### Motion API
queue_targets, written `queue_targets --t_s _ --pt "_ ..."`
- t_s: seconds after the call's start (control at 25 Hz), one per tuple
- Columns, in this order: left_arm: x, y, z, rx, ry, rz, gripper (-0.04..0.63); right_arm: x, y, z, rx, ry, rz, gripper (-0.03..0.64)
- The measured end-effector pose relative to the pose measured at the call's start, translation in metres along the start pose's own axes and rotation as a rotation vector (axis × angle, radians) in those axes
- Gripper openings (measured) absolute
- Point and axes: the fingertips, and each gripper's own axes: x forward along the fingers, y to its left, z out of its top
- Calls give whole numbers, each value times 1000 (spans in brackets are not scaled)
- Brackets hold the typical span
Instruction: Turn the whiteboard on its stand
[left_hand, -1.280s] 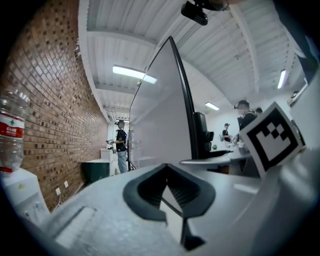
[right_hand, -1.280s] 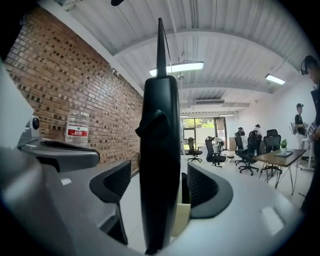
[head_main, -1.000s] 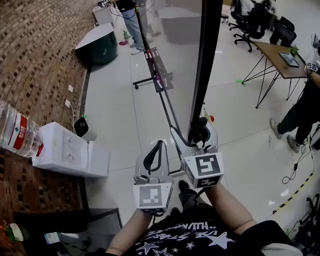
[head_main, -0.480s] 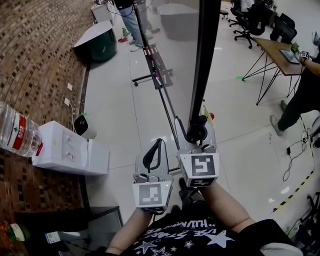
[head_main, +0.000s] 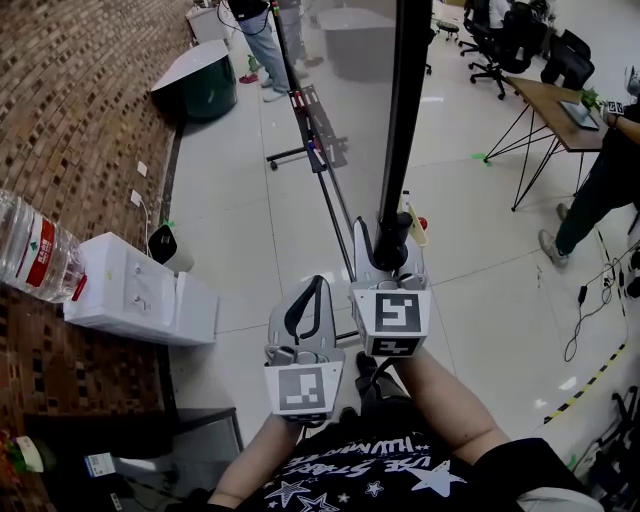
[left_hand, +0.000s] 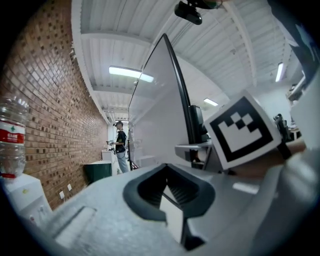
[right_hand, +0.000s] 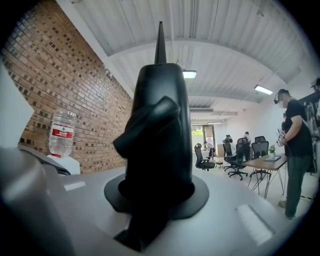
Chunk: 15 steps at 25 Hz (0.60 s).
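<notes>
The clear plastic water bottle (head_main: 35, 250) at nine o'clock carries a red label (head_main: 52, 268) whose print is too small to read. The right gripper (head_main: 391, 243), fingers just now closing, clamps the black frame edge (head_main: 402, 120) of the tall grey whiteboard (head_main: 350, 70), upright at twelve o'clock. The left gripper (head_main: 318, 288), at its seven o'clock, has fingers together, empty

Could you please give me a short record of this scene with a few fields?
Board: whiteboard upright on its stand, seen edge-on
Right gripper: jaws have just been closing, now shut on the knob at the whiteboard's edge
Left gripper: jaws shut, nothing between them
Left side: water bottle on a white box by the brick wall
</notes>
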Motion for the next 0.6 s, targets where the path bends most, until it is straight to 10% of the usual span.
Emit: queue_targets --t_s 0.6 --pt "-40 -13 -2 -14 7 10 6 -40 0 0 9 4 -3 95"
